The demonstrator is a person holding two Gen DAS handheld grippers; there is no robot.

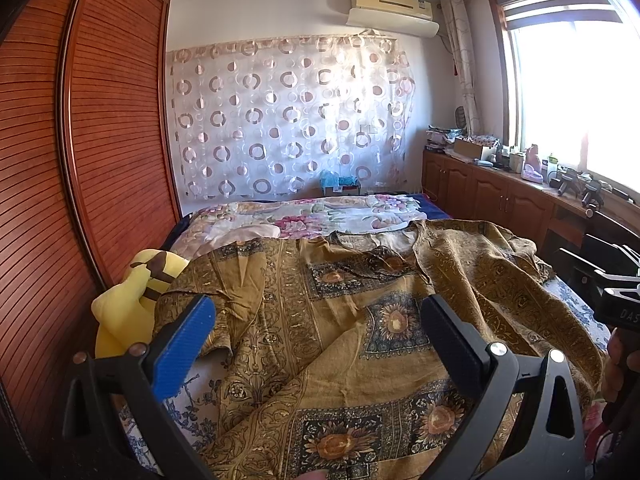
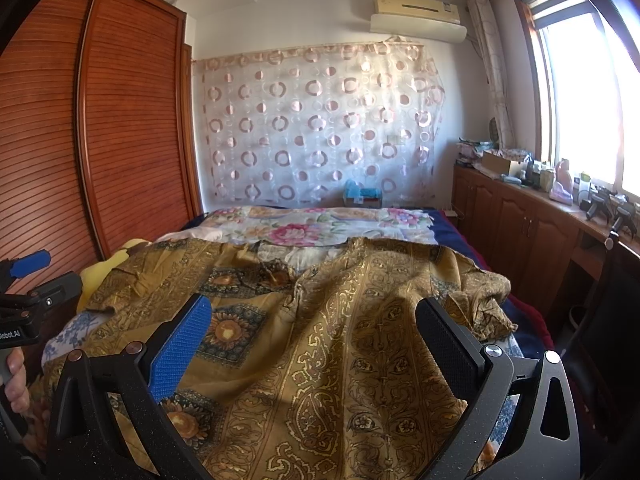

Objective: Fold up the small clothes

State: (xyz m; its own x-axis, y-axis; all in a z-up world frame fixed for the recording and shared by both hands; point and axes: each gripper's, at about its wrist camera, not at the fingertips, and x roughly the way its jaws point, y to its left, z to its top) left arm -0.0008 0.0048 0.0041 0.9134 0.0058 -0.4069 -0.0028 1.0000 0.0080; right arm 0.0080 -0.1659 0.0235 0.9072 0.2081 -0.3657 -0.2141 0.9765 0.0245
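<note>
Your left gripper (image 1: 318,320) stands with its jaws spread wide and nothing between them, one blue pad and one black pad hovering over the cloth. Your right gripper (image 2: 314,318) is the same: fingers far apart, holding nothing, raised above the fabric. In the right wrist view you can see your left hand (image 2: 16,376) wrapped round the other tool's handle at the left edge.

Under both sets of tongs lies the garment (image 1: 340,344), an ochre, gold-printed top with dark sunflower squares, spread front-up on the bed (image 2: 452,232). Its long axis runs away from you, hem nearest the grippers and the open neckline (image 1: 384,240) at the far end, pointing toward the curtain wall. One short sleeve (image 1: 192,280) spreads to the left and lies against a yellow plush toy (image 1: 132,304); the other sleeve (image 2: 480,304) is bunched and crumpled at the right edge of the mattress. The body is creased, with a diagonal fold crossing the near part.

Beyond the neckline a floral quilt (image 2: 304,224) covers the far half of the bed. A slatted wooden wardrobe (image 1: 100,128) stands to the left, low cabinets (image 2: 520,224) to the right beneath the window.
</note>
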